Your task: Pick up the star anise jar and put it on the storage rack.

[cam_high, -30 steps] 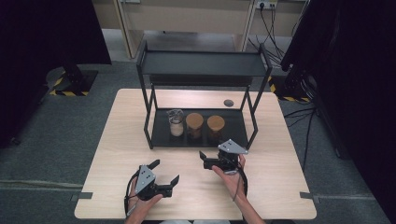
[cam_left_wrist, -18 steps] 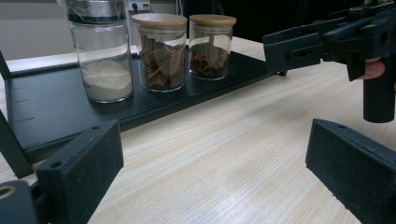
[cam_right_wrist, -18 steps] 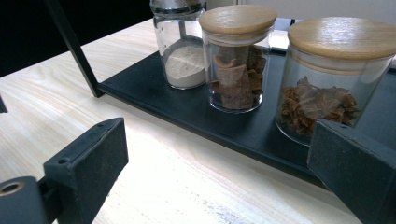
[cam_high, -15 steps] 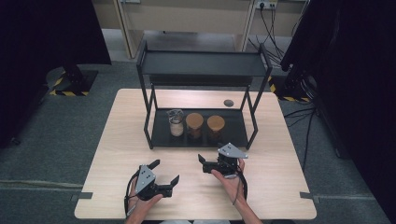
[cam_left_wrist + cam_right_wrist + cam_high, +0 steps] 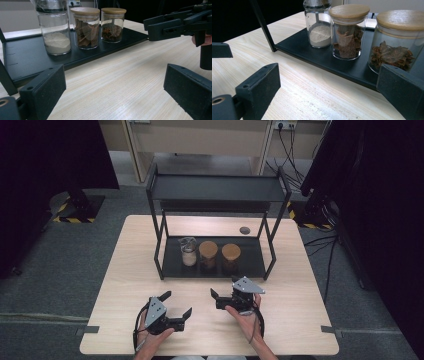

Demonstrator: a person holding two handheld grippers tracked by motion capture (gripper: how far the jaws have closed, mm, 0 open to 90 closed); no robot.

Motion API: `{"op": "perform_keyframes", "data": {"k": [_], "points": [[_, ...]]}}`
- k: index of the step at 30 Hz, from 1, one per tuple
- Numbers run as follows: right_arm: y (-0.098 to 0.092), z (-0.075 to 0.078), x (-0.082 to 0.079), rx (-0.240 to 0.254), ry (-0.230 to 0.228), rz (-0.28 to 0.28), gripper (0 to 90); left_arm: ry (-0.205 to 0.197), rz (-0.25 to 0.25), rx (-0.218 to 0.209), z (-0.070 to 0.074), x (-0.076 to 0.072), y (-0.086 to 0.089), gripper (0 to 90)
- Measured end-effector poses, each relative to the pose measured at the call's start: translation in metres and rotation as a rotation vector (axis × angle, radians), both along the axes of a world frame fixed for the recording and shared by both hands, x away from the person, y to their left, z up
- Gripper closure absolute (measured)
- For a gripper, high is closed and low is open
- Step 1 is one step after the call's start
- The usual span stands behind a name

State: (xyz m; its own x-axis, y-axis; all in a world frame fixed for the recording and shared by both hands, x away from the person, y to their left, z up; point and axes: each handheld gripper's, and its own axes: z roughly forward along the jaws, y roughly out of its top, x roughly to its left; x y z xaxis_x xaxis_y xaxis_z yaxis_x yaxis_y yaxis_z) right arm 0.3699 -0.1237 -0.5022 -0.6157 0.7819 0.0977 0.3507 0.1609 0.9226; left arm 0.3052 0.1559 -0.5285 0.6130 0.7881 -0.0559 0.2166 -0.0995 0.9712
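Between the fingers [image 5: 257, 87] of the right gripper [image 5: 224, 299] there is nothing but bare wood: they stand wide apart and hold nothing, low over the surface [image 5: 300, 320] and just in front of the rack. The left gripper [image 5: 176, 312] is the same, fingers [image 5: 43, 92] spread wide and empty, nearer the person's edge and pointing across toward the right one, whose fingers reach into its own view at upper right

Ahead of the right gripper, on the black bottom tray [image 5: 250, 265] of the metal rack [image 5: 215, 190], three glass jars stand upright in a row, close together. In the right gripper view the nearest is the jar of dark dried pieces [image 5: 395, 45] with a wooden lid, at the right end of the row; beside it is the jar of brown bark-like pieces [image 5: 348, 32], also wood-lidded; at the far end stands the jar of white powder [image 5: 318, 25] with a metal clasp top. The top shelf [image 5: 215, 187] of the rack carries nothing. A small dark round object [image 5: 244, 230] lies on the surface behind the rack

As I judge it, the work is at its very beginning: no jar is touched, lifted or opened, and all three sit where they would be picked from. Everything is left: closing in on a jar, most likely the right-hand one, gripping it and carrying it off the tray
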Motion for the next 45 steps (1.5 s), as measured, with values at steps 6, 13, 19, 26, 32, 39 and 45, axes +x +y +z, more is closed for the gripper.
{"op": "perform_keyframes", "data": {"k": [6,13,19,26,32,39,45], "points": [[0.0,-0.001,-0.004,0.006,0.002,0.005,5.4,0.001,0.0,0.0,0.0,0.0,0.0,3.6],[0.001,-0.003,-0.009,0.011,0.001,0.017,5.4,0.001,0.001,-0.001,0.0,0.0,0.0,3.6],[0.001,-0.004,-0.012,0.017,0.0,0.021,5.4,0.001,0.001,-0.001,0.0,0.0,0.0,3.6],[0.0,-0.005,-0.016,0.025,-0.002,0.029,5.4,0.003,0.001,-0.003,0.0,0.0,0.0,3.6],[0.0,-0.005,-0.019,0.031,-0.004,0.037,5.4,0.002,0.001,-0.004,0.0,0.0,0.0,3.5],[0.0,-0.004,-0.023,0.036,-0.016,0.041,5.4,0.003,0.0,-0.004,0.0,0.0,0.0,3.6],[0.0,-0.005,-0.026,0.041,-0.018,0.046,5.4,0.003,0.001,-0.004,0.0,0.0,0.0,3.6]]}}
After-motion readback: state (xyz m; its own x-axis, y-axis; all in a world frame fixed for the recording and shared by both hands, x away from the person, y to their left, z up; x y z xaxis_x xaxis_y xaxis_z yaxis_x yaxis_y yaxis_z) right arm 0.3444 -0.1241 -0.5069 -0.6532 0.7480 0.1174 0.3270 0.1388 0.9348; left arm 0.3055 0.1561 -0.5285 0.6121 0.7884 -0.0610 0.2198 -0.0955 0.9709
